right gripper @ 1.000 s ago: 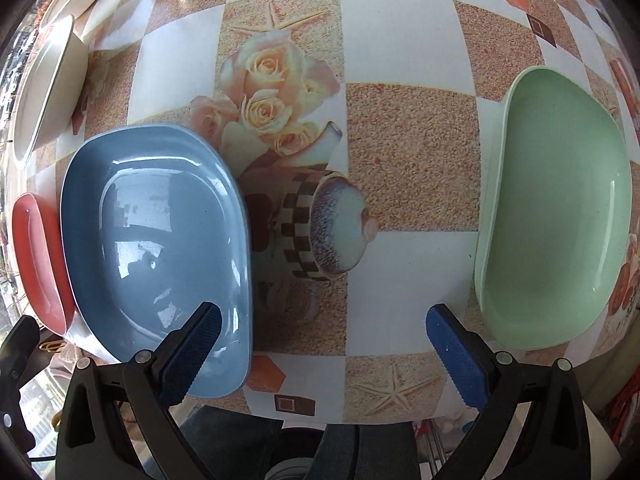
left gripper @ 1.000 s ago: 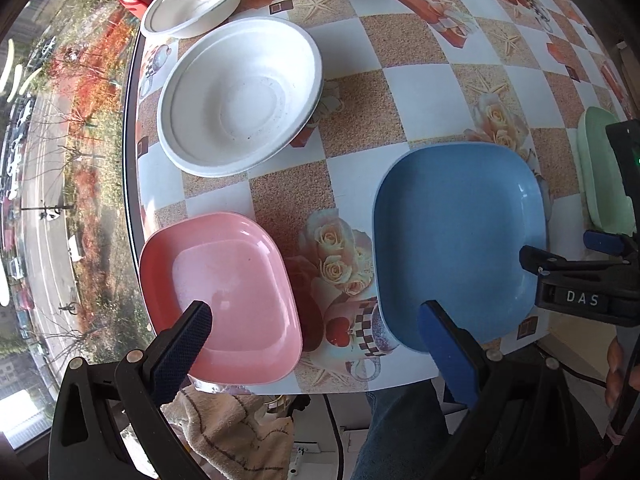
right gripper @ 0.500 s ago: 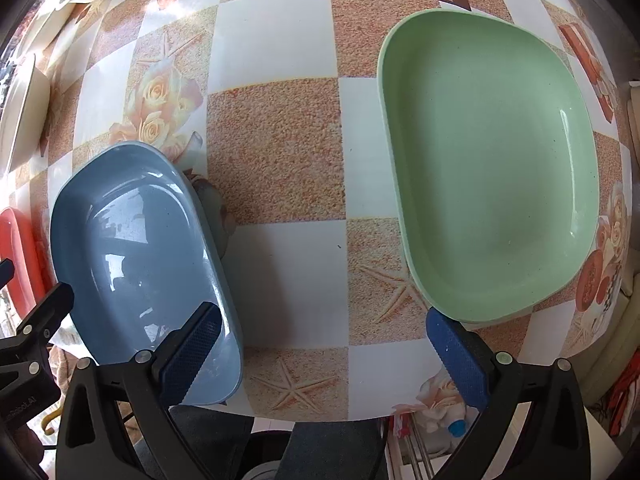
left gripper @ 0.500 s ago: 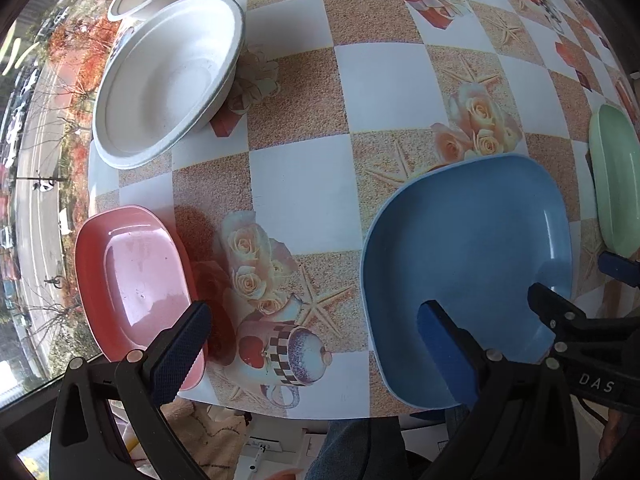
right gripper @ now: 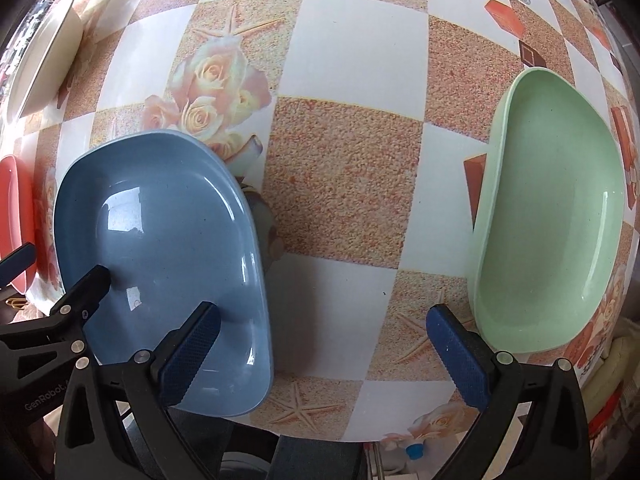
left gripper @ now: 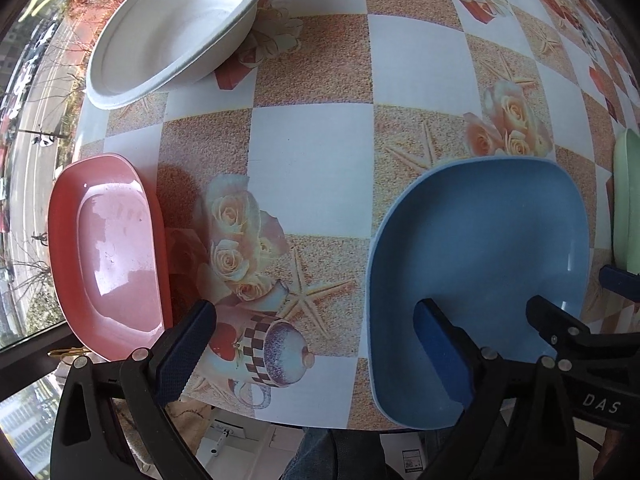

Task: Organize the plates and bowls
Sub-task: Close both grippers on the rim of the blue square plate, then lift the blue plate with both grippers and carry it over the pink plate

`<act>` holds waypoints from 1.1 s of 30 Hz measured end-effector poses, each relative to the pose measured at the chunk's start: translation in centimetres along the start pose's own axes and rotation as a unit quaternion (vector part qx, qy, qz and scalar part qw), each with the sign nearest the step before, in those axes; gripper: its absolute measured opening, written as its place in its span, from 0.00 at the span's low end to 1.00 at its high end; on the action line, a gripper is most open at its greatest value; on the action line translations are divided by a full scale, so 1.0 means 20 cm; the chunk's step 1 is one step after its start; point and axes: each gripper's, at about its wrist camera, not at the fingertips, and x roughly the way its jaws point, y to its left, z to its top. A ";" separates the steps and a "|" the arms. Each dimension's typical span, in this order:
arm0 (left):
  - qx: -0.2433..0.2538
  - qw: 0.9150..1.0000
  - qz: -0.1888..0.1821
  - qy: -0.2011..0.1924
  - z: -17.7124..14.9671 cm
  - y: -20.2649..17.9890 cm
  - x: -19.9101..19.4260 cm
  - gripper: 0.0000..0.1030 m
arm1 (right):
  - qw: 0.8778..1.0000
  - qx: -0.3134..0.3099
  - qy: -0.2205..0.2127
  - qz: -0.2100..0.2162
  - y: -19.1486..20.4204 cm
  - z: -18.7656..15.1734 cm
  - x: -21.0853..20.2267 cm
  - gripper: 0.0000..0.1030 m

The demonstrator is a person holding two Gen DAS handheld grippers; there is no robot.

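Both grippers now lower, nearer table (left gripper: 320, 148) front edge than half second ago.

- Blue plate (left gripper: 480, 260): front edge, slight overhang; green plate (right gripper: 552, 216) toward right edge; pink plate (left gripper: 108, 256) at left edge.
- White bowl (left gripper: 172, 28): far left.
- Left gripper (left gripper: 316, 344), right gripper (right gripper: 324, 340): fingers apart, empty.

Judgement: pinch blue plate at overhanging rim, lift level, nest squarely.
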 end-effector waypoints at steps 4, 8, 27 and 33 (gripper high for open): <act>0.011 1.000 -0.026 -0.001 -0.02 -0.05 -0.03 0.71 | 1.000 -0.002 -0.006 0.002 0.01 0.04 0.00 0.93; 0.047 0.998 -0.051 0.007 0.00 -0.15 -0.08 0.33 | 0.999 -0.022 -0.036 0.004 0.07 0.02 -0.06 0.54; 0.123 0.992 -0.018 0.020 -0.22 -0.12 -0.05 0.33 | 0.995 0.024 0.024 0.094 0.15 0.09 0.00 0.19; 0.121 0.992 -0.018 0.006 -0.22 -0.06 -0.13 0.33 | 0.996 0.013 0.025 0.090 0.29 0.10 0.02 0.19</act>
